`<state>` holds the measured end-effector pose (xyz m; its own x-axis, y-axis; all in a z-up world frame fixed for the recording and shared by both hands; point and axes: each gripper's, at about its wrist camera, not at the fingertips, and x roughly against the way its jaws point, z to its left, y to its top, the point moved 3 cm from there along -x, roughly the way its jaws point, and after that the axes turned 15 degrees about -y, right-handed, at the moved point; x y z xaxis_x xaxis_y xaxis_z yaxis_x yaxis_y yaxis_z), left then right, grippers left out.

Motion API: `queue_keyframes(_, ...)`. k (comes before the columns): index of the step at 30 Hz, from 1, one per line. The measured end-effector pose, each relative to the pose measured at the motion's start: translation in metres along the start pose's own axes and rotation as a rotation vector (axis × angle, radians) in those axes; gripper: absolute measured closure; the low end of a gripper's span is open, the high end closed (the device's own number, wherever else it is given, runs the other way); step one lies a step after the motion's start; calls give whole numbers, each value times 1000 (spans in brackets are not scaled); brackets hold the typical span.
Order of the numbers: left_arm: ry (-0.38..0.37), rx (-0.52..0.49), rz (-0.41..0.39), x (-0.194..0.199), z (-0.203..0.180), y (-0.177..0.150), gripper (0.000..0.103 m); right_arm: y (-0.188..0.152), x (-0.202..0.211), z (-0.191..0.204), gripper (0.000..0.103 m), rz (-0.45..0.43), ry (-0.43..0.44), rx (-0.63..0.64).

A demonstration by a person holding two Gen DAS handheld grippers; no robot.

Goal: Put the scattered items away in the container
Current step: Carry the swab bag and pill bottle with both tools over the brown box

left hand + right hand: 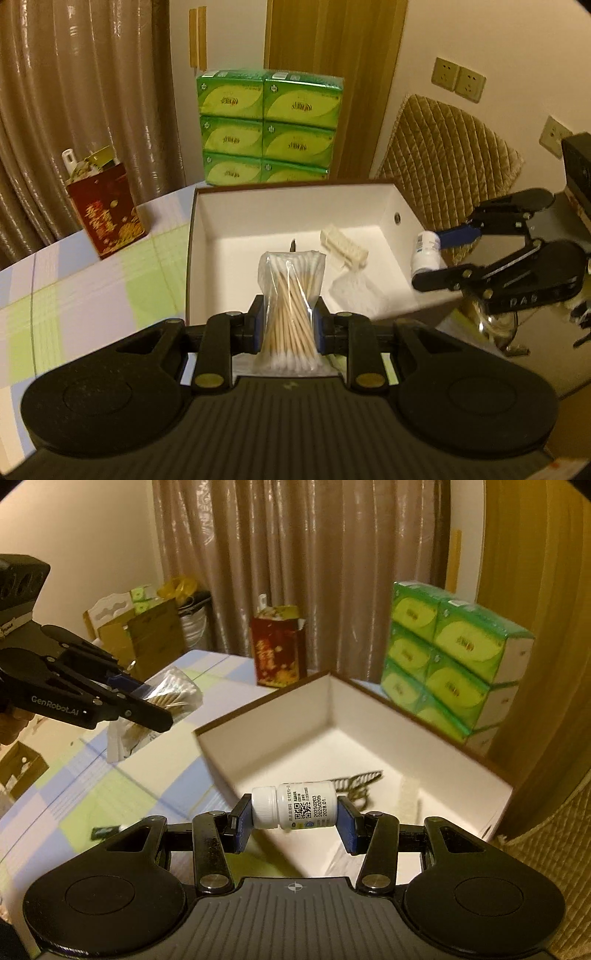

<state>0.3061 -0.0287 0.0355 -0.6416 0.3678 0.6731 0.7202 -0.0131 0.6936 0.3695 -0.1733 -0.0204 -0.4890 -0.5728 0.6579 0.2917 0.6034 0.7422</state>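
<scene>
My left gripper point(290, 325) is shut on a clear bag of cotton swabs point(291, 306), held upright above the near edge of the open white box point(229, 206). My right gripper point(293, 818) is shut on a small white pill bottle point(295, 805), held sideways above the box's near wall point(229, 753). In the left wrist view the right gripper point(428, 258) and bottle point(424, 253) hang at the box's right wall. In the right wrist view the left gripper point(155, 709) holds the swab bag point(173, 694) left of the box. Inside lie a white comb-like piece point(345, 247), a white packet point(354, 291) and a dark hair clip point(354, 786).
A stack of green tissue packs point(267, 125) stands behind the box. A red carton point(107, 214) stands on the checked tablecloth point(74, 288) at the left. A small dark item point(105, 830) lies on the cloth. A quilted chair back point(447, 155) is at the right.
</scene>
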Motion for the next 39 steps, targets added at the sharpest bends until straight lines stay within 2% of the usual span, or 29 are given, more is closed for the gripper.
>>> queue_keyframes(8,14,-19,30,-40,21,30,82,17,-33,-15,59,24,-20,-9)
queue_keyframes(17,34,-51,85,-81,38,41,82,14,-70,-22,59,85,5,-19)
queue_keyframes(25,49,-46,169,-118,60,34,82,6,-103,-22,59,165,39,3)
queue_keyframes(39,59,-15,348,-178,90,2,81,-11,-151,-16,59,273,88,5)
